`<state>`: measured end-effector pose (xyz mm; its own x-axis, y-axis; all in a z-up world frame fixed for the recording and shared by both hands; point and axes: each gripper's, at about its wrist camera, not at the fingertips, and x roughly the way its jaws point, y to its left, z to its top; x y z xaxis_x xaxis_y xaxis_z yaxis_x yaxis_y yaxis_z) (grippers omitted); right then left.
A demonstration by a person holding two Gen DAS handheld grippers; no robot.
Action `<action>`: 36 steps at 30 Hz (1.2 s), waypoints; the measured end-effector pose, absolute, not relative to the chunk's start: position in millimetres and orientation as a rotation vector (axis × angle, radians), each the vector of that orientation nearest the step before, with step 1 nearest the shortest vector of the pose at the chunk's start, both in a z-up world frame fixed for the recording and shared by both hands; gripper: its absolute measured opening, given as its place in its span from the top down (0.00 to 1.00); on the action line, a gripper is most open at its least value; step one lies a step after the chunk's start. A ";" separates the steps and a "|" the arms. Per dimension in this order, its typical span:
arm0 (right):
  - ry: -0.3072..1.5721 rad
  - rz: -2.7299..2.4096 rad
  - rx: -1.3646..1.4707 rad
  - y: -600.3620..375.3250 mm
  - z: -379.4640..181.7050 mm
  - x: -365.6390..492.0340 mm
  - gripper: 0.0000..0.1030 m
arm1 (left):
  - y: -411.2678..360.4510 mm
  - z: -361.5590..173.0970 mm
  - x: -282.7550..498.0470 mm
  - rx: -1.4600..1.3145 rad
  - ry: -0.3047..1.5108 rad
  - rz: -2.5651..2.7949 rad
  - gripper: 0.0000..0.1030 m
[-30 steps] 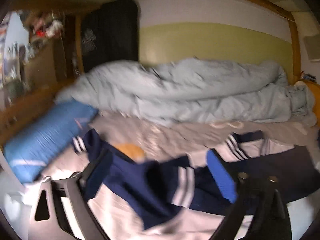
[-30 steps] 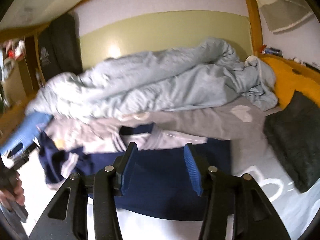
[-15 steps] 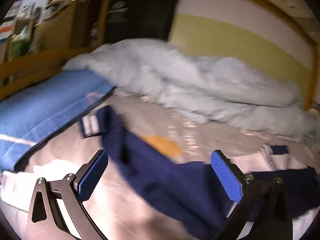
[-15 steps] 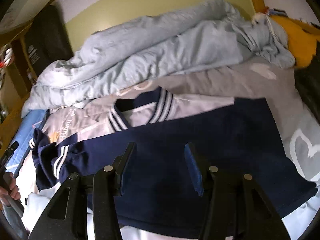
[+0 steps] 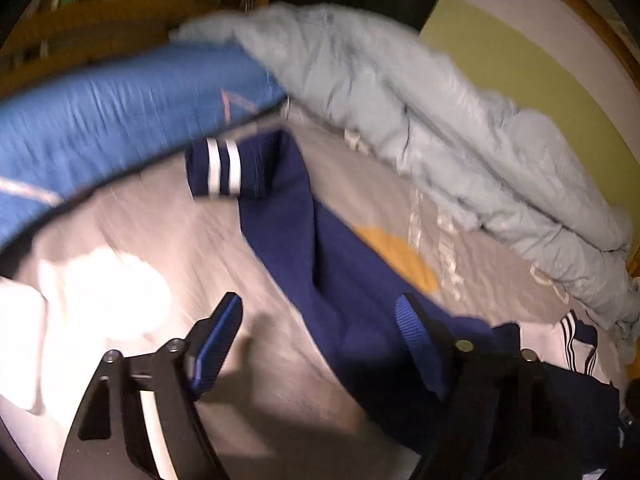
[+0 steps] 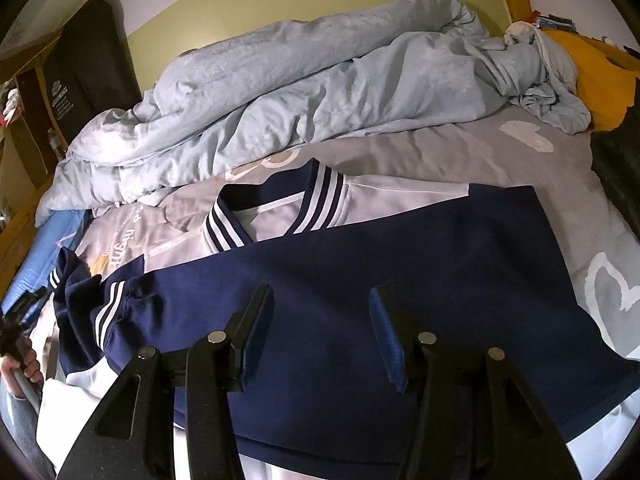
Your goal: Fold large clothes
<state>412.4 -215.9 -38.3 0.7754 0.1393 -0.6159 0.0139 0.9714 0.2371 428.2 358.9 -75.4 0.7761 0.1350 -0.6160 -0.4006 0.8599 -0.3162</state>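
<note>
Both grippers have dropped lower toward the bed since the earlier pictures, and the left gripper [image 5: 318, 344] has swung over to the long sleeve. Its jaws have just been closing in a bit. They stand apart, with the edge of the sleeve by the right-hand pad, but nothing is pinched yet.

The navy and grey jacket [image 6: 360, 280] lies flat on the bed, its striped collar [image 6: 276, 208] pointing toward the far wall. One navy sleeve [image 6: 400, 264] is already laid across the body, with its striped cuff [image 6: 110, 312] near the left side. So one fold looks done.

The other sleeve [image 5: 304, 232] sticks out to the side across the grey bed sheet [image 5: 160, 232]. Its cuff [image 5: 218, 172] with two white stripes lies next to the blue pillow [image 5: 100, 120]. I think this sleeve has to be folded in next. After that the body still has to be folded up, so the job looks less than half done.

The right gripper [image 6: 320, 332] hangs just above the navy sleeve on the body. Its jaws are partly apart and hold nothing.

A rumpled light blue duvet [image 6: 300, 92] is heaped along the back of the bed. At the far left edge of the right view, a hand [image 6: 18, 364] grips the handle of the left tool.
</note>
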 end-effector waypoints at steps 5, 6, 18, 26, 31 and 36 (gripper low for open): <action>0.678 0.061 0.241 -218.6 -36.4 411.1 0.53 | 355.7 -96.9 441.6 -0.429 0.708 0.349 0.59; 0.676 0.062 0.244 -219.3 -35.8 410.9 0.53 | 353.9 -98.3 442.6 -0.418 0.712 0.346 0.70; 0.690 0.129 0.312 -221.1 -32.9 408.5 0.53 | 231.0 16.4 362.3 -0.285 0.376 -0.114 0.97; 0.695 0.127 0.298 -217.9 -33.5 409.0 0.53 | 156.4 14.3 351.6 -0.091 0.370 -0.118 0.97; 0.693 0.110 0.285 -218.2 -34.1 409.1 0.53 | 210.6 3.1 372.9 -0.200 0.432 -0.032 0.97; 0.706 0.100 0.271 -214.9 -37.1 409.9 0.53 | 275.3 -8.2 388.1 -0.231 0.489 0.167 0.66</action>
<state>409.9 -214.9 -37.1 0.7580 0.1821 -0.6264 0.0002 0.9602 0.2794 388.1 275.3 -8.2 0.8700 0.1032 -0.4821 -0.2133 0.9604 -0.1794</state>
